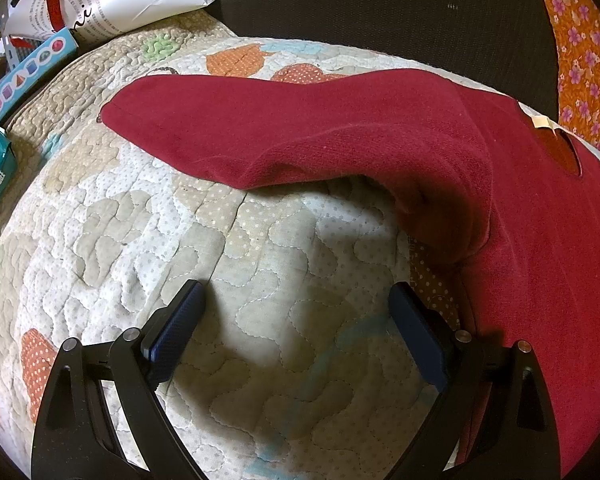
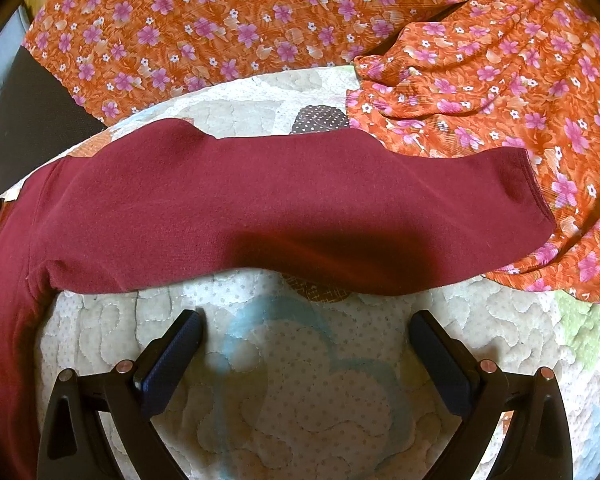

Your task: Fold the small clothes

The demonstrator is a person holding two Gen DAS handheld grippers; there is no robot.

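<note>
red top (image 1: 340,136) flat on quilt (image 1: 260,280) | left gripper (image 1: 296,304) and right gripper (image 2: 306,332) jaws spread, holding nothing | risk: pinching quilt too, sleeves bunch up

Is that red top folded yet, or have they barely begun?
Barely begun. The red top looks laid flat on the quilt, both sleeves stretched out sideways. Nothing is in hand: the left gripper and right gripper are open over bare quilt. Every fold remains.
</note>
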